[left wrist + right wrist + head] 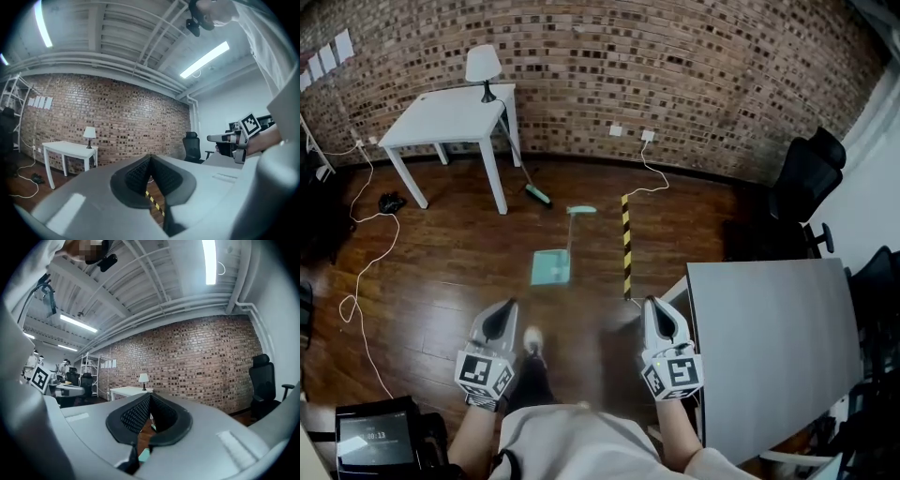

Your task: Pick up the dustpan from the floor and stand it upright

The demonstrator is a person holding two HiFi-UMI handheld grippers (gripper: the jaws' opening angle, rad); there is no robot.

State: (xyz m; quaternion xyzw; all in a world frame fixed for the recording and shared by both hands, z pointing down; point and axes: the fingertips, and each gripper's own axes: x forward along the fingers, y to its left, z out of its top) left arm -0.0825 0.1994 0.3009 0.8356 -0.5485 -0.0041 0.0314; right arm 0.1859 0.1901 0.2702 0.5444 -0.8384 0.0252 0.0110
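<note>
The teal dustpan [551, 267] lies flat on the wooden floor ahead of me, and its long handle [572, 230] reaches away toward the brick wall. Both grippers are held level, well short of it and above the floor. My left gripper [499, 321] is shut with nothing between its pads [140, 176]. My right gripper [660, 317] is also shut and empty. In the right gripper view a sliver of the dustpan [144, 454] shows low beneath the closed jaws. A broom [525, 173] leans on the white table.
A white table [450, 117] with a lamp [483, 66] stands at the back left. A grey table [769, 347] is close on my right, and a black office chair [806, 178] beyond it. Yellow-black tape [626, 244] and cables [361, 272] cross the floor.
</note>
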